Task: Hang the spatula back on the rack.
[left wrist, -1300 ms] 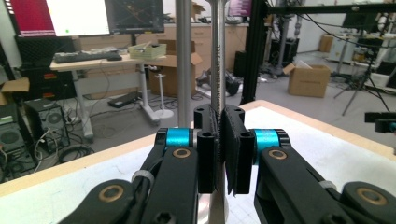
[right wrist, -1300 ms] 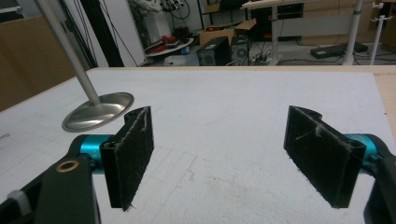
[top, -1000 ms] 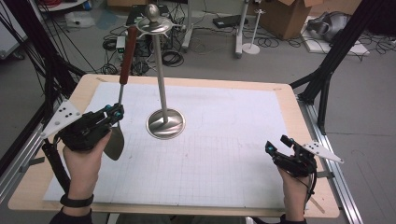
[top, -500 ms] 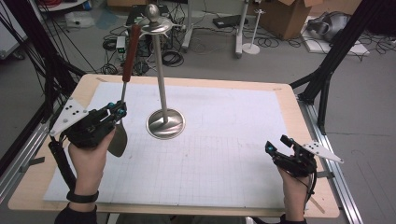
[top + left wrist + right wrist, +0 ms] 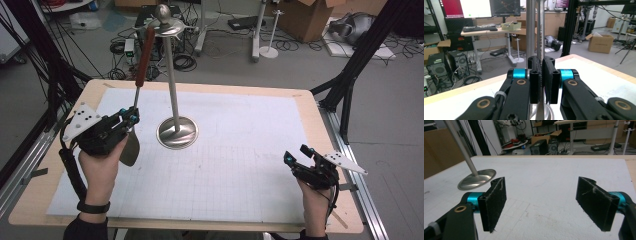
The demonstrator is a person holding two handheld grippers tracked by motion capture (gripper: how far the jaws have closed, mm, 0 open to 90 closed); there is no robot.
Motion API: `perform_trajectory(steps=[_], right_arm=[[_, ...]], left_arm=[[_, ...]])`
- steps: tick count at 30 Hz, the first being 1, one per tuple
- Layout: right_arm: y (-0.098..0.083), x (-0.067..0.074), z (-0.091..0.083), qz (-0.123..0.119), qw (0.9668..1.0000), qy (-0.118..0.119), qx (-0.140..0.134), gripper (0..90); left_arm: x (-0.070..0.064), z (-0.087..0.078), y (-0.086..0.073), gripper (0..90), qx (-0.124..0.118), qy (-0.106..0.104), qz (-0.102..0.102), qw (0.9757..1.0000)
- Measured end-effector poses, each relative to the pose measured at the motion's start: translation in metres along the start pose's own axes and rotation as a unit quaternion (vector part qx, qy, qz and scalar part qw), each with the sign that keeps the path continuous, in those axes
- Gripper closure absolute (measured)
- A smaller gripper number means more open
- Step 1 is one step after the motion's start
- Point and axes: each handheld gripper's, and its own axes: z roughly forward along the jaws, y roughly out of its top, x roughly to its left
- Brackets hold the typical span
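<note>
Left gripper [image 5: 131,119] clamped on spatula [image 5: 134,120] shank, blade down, wooden handle up, long axis near vertical. Handle top just left of stand [image 5: 177,132] hook disc, close. Right gripper [image 5: 298,155] jaws wide, empty, well apart at table [image 5: 310,107] right.

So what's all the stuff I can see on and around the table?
spatula: 1, silver blade and shaft with a brown handle, held upright at the table's left, handle top up by the stand's hooks
stand: 1, silver, round base on the mat with a tall pole and a ball on top
mat: 1, white with a faint grid, covers most of the table
table: 1, light wood
cardboard box: 1, brown, on the floor behind the table
left gripper: 1, black with blue parts, jaws shut on the spatula's shaft
right gripper: 1, black, jaws open with nothing between them, near the table's right front corner
</note>
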Motion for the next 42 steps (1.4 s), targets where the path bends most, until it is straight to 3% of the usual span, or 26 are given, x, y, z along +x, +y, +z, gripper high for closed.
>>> perform_trajectory(steps=[21,42], right_arm=[[0.0,-0.001,0.0,-0.001,1.0,0.001,-0.001,23.2],[0.0,-0.002,0.0,-0.001,1.0,0.0,-0.002,23.2]], left_arm=[[0.003,0.02,-0.015,84.0,-0.011,-0.001,-0.011,0.9999],[0.003,0.031,-0.02,83.6,0.005,-0.002,-0.006,1.0]])
